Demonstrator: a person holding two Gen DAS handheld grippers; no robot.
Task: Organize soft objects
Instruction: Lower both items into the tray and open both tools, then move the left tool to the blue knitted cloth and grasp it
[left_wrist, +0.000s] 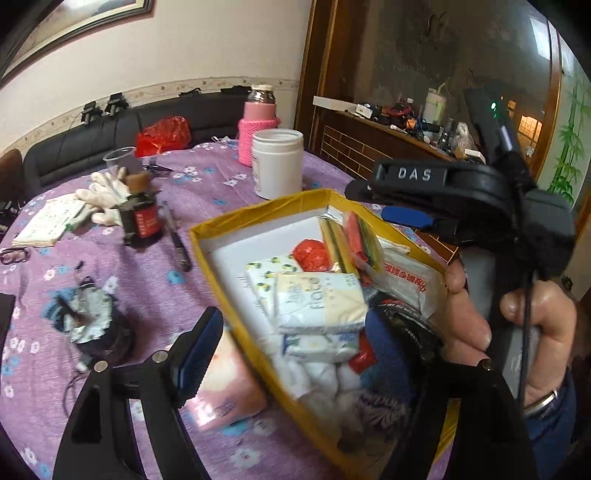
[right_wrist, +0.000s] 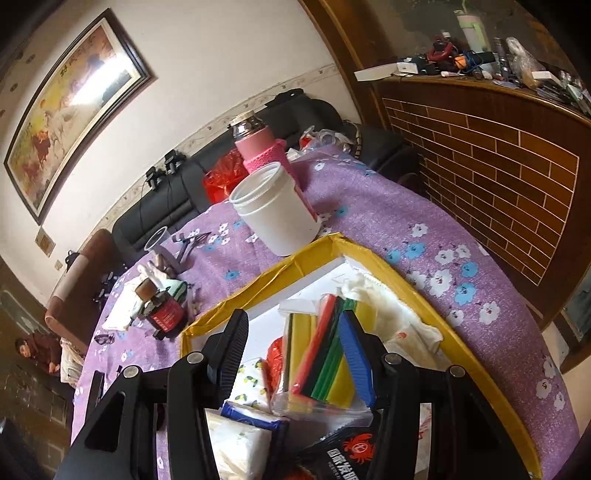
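Observation:
A yellow-rimmed box (left_wrist: 258, 210) (right_wrist: 388, 266) on the purple flowered cloth holds tissue packs (left_wrist: 317, 299), a red wad, white cloth and a clear bag of coloured cloths (left_wrist: 364, 240) (right_wrist: 325, 350). My left gripper (left_wrist: 306, 321) hovers open over the box's near end, nothing between its pads. A pink tissue pack (left_wrist: 225, 387) lies on the cloth outside the box, by the left finger. My right gripper (right_wrist: 295, 332) (left_wrist: 384, 205), held by a hand (left_wrist: 517, 325), straddles the bag of coloured cloths. Its blue right pad rests against the bag; the left finger stands apart.
Beyond the box stand a white jar (left_wrist: 277, 162) (right_wrist: 273, 214) and a pink bottle (left_wrist: 256, 129). To the left lie a dark red-labelled bottle (left_wrist: 140, 218), white gloves (left_wrist: 103, 199), a pen (left_wrist: 177, 240), a notebook (left_wrist: 48, 221) and a dark pouch (left_wrist: 92, 321).

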